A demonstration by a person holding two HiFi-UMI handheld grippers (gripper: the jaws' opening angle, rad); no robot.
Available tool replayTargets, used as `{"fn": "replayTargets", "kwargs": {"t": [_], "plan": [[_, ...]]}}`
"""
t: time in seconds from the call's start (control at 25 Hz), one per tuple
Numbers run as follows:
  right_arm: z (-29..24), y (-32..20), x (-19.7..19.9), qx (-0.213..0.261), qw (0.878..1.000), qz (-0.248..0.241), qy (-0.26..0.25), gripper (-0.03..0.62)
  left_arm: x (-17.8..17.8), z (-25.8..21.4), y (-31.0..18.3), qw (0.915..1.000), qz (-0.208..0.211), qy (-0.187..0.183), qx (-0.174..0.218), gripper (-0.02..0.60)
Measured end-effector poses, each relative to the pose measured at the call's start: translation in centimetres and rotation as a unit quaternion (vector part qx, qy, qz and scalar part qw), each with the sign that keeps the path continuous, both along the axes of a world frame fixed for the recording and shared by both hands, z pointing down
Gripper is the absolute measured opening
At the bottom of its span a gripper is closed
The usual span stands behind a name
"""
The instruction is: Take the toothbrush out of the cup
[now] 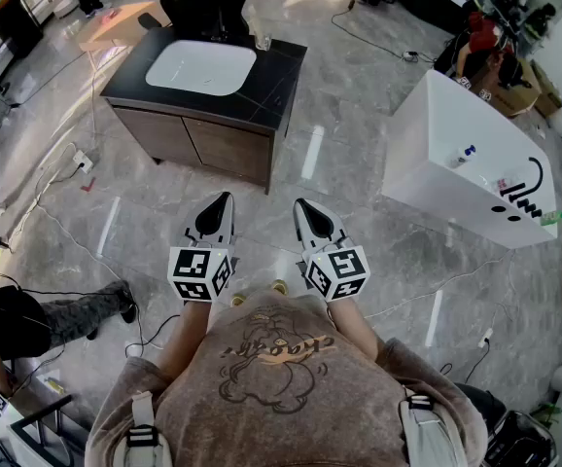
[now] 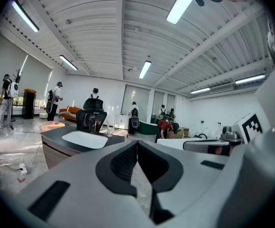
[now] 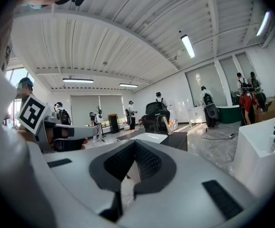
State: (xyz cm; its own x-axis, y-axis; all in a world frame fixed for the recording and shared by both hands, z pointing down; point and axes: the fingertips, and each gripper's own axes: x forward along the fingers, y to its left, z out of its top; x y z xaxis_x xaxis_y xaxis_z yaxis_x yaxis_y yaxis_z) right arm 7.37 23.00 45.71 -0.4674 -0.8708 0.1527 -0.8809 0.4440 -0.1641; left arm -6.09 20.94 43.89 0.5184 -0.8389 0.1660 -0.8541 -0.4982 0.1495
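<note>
Grey floor [image 1: 359, 178] between black vanity [image 1: 277, 78] edge and closed, empty left gripper [image 1: 227, 197], right gripper [image 1: 299, 204]

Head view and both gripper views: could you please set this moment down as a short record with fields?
left tongs: shut, empty
right tongs: shut, empty
vanity: dark top, white basin, ahead of both tongs, not touched by them
cup: clear, at the vanity's far edge; contents too small to tell
task stage: not begun
</note>
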Motion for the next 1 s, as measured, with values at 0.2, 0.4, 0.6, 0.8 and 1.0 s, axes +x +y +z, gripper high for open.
{"fn": "replayTargets", "kwargs": {"t": [0.2, 0.4, 0.6, 0.8, 1.0], "plan": [[0.1, -0.1, 0.2, 0.002, 1.0, 0.001, 0.0, 0.015, 0.2, 0.3, -0.1, 1.0, 0.001, -0.003, -0.003, 0.017], [-0.2, -0.5, 1.0, 0.005, 1.0, 0.002, -0.013, 0.015, 0.4, 0.4, -0.4, 0.9999, -0.008, -0.005, -0.006, 0.017], [0.1, -0.3, 2.1, 0.011, 1.0, -0.008, -0.014, 0.015, 0.9, 1.0, -0.4, 0.9997, -0.023, -0.006, -0.007, 0.017], [0.9, -0.3, 3.2, 0.011, 1.0, -0.019, -0.012, 0.015, 1.9, 1.1, -0.5, 0.9993, -0.036, 0.006, -0.003, 0.017], [1.5, -0.9, 3.8, 0.004, 1.0, -0.027, -0.01, 0.015, 2.5, 0.8, -1.0, 0.999, -0.043, 0.013, 0.003, 0.017]]}}
